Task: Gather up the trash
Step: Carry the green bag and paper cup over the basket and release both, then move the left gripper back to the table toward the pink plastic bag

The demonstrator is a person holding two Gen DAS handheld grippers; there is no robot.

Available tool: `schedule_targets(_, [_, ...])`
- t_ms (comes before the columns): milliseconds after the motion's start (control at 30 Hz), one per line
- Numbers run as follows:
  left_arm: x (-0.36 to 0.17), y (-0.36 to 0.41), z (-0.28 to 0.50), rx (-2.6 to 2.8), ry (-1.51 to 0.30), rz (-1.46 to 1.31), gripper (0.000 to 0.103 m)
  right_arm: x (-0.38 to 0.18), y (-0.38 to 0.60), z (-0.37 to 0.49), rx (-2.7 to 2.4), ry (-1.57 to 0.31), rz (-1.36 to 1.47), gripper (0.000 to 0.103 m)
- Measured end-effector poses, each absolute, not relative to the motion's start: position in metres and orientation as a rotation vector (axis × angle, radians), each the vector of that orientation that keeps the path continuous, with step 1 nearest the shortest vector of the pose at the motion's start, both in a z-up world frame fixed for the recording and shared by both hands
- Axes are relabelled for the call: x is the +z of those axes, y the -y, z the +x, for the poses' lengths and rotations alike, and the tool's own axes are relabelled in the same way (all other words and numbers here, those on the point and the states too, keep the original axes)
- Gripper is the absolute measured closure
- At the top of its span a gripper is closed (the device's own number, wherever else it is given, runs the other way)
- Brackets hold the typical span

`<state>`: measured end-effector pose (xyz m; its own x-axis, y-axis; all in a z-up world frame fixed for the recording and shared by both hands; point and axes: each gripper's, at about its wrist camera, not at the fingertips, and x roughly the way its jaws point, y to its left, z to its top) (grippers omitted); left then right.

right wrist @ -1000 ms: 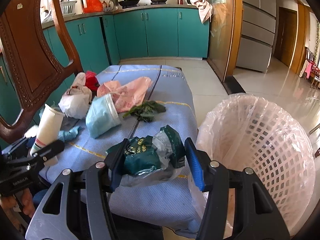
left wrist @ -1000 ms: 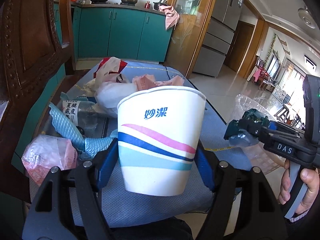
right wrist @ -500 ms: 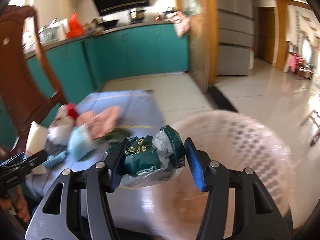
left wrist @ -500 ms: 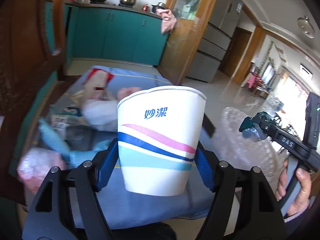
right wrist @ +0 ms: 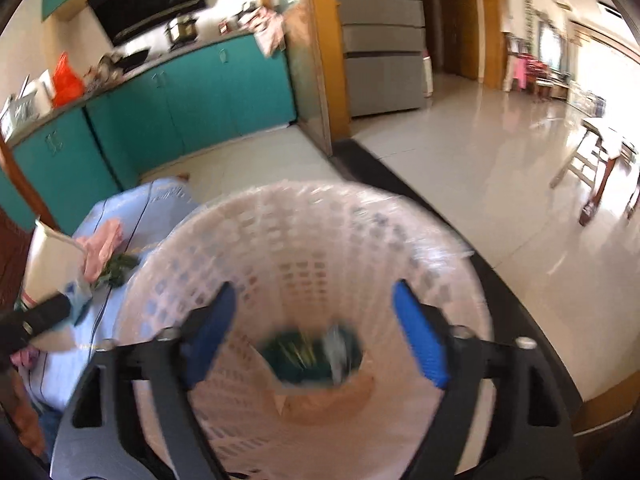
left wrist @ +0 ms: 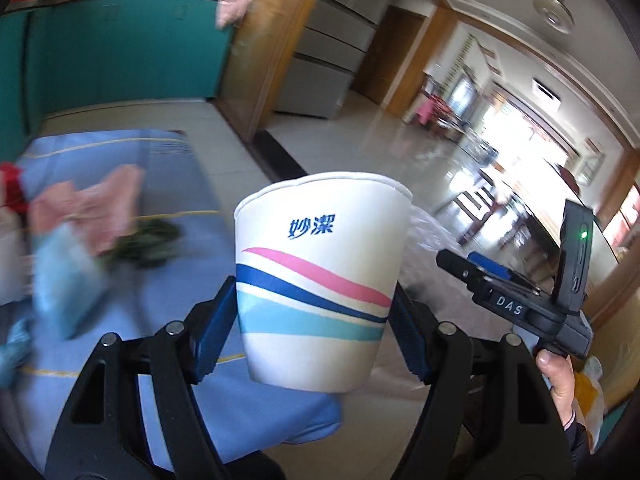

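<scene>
We are pinching the light, thin paper cup (left wrist: 320, 280) low on its wall with the left gripper (left wrist: 308, 320); squeezing harder would crush it. The right gripper (right wrist: 316, 336) jaws are spread over the basket (right wrist: 420, 240).

Teal cabinets (right wrist: 192, 108) line the far wall beside a grey fridge (right wrist: 380, 36); glossy pale floor tiles (right wrist: 480, 168) reflect bright daylight from the windows (left wrist: 520, 136).

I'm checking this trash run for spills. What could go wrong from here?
The cup, clamped in the left gripper, is over the table edge, not the basket; released now, it would likely miss. The views are blurred, so a fast swing could knock the basket.
</scene>
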<state>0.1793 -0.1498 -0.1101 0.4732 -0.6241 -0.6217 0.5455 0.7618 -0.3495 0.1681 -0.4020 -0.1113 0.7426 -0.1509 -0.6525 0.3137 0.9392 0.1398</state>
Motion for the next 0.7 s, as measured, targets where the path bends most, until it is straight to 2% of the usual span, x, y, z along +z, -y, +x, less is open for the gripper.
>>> schedule_targets(133, [-0.112,0.189,0.180,-0.795,-0.832,-0.068,0.029,-0.100,0.424,0.152,-0.314,-0.635,0.289,0.015])
schedule_targets(200, [-0.113,0.204,0.181,-0.814,-0.838,-0.043,0.021,-0.096,0.434,0.144,-0.336,-0.610,0.320,0.015])
schedule_targets(233, [-0.113,0.208,0.180,-0.808,-0.833,-0.023,0.011,-0.094,0.436,0.142,-0.340,-0.603,0.330,0.015])
schedule_targets(300, [-0.110,0.207,0.178,-0.778,-0.798,-0.005,0.008,-0.092,0.439,0.137,-0.347,-0.592,0.343,0.015])
schedule_targets(533, [-0.104,0.116,0.174,-0.296,-0.724,0.121,0.008,-0.086,0.408,0.147,-0.283,-0.572,0.288,0.015])
schedule_targets(700, [-0.115,0.028,0.169,0.055,-0.775,0.196,0.008,-0.086,0.355,0.167,-0.157,-0.577,0.219,0.015])
